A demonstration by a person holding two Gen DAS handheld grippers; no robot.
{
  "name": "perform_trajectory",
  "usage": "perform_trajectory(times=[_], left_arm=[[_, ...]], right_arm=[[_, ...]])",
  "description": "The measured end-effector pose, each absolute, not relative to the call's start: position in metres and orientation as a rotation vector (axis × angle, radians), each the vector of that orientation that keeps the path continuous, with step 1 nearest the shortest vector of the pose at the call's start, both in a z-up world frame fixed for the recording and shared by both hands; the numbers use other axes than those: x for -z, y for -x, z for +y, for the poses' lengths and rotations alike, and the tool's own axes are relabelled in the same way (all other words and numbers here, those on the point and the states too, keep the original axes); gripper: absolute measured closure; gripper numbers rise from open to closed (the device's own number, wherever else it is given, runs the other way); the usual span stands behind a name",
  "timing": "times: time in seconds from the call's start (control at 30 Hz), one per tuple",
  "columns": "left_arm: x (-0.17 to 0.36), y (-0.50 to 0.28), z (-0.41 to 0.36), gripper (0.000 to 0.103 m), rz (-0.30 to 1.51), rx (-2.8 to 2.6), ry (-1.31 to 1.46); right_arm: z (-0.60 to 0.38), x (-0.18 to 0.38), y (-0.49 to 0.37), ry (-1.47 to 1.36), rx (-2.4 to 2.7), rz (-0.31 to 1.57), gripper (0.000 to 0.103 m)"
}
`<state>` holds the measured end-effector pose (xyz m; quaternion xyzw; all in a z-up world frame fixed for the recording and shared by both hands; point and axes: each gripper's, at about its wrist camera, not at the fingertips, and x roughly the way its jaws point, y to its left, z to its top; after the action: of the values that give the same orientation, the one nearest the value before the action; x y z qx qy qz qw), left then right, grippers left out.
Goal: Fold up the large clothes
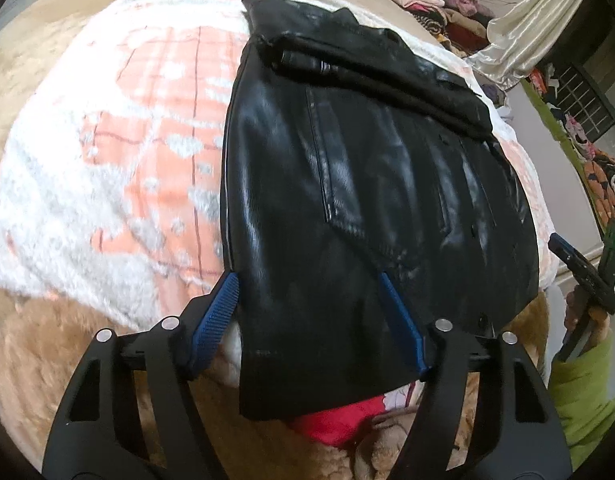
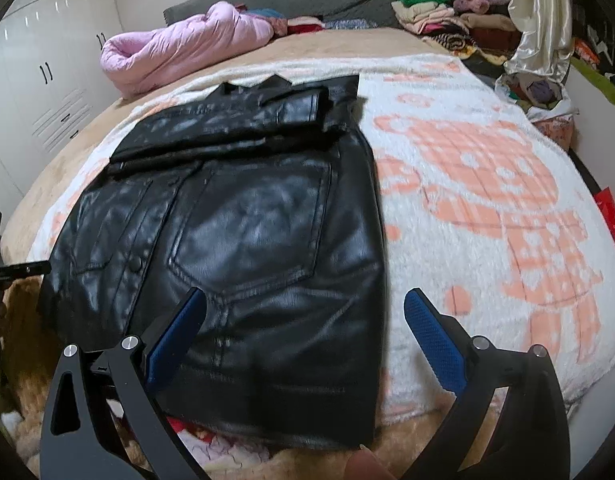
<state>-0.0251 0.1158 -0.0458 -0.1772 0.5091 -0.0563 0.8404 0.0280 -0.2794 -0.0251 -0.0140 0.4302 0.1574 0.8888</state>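
Jacket (image 1: 347,184) of black leather lies half-folded on the pink-and-white blanket (image 1: 107,152), filling the frame centre. Left gripper (image 1: 307,316) and right gripper (image 2: 303,340), both spread, straddle its bottom hem corners without pinching. Next they should probably clamp the hem and fold it upward.

white wardrobe doors (image 2: 35,80) line one wall; a cream curtain (image 2: 541,20) hangs beside stacked clothes (image 2: 447,16).

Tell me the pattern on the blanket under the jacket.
White blanket with orange checked cartoon figures; clearest in the right wrist view.
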Motion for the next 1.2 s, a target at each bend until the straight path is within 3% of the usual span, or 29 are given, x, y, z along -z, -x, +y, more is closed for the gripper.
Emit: perform_trajectory(times=[0.33,0.37,0.4,0.53,0.63,0.67,0.7,0.73,0.77,0.87,1.2], left_arm=[[0.059,0.033,0.105,0.032,1.14,0.117,0.325],[0.06,0.032,0.103,0.03,1.143,0.12,0.316],[0.061,0.032,0.103,0.028,1.146,0.122,0.314],[0.07,0.028,0.097,0.028,1.182,0.106,0.264],[0.069,0.03,0.099,0.045,1.172,0.085,0.258],[0.069,0.031,0.102,0.051,1.168,0.079,0.27],[0.068,0.032,0.106,0.063,1.161,0.076,0.287],[0.065,0.034,0.111,0.075,1.144,0.081,0.319],[0.061,0.035,0.114,0.086,1.127,0.084,0.331],[0.034,0.041,0.121,0.095,1.027,0.136,0.359],[-0.044,-0.004,0.128,0.095,0.796,0.215,0.358]], right_arm=[[-0.289,0.053,-0.014,0.035,-0.404,1.04,0.005],[-0.291,0.057,-0.014,0.023,-0.414,1.06,0.01],[-0.293,0.061,-0.015,0.012,-0.42,1.081,0.021],[-0.302,0.079,-0.019,-0.057,-0.435,1.131,0.027],[-0.304,0.074,-0.014,-0.06,-0.443,1.108,0.049],[-0.307,0.071,-0.014,-0.087,-0.465,1.097,0.068],[-0.31,0.067,-0.013,-0.115,-0.489,1.083,0.078],[-0.311,0.061,-0.012,-0.13,-0.504,1.064,0.082],[-0.31,0.052,-0.009,-0.136,-0.524,1.029,0.085],[-0.309,0.032,-0.008,-0.173,-0.561,0.955,0.086],[-0.311,-0.052,-0.053,-0.305,-0.586,0.712,0.089]])
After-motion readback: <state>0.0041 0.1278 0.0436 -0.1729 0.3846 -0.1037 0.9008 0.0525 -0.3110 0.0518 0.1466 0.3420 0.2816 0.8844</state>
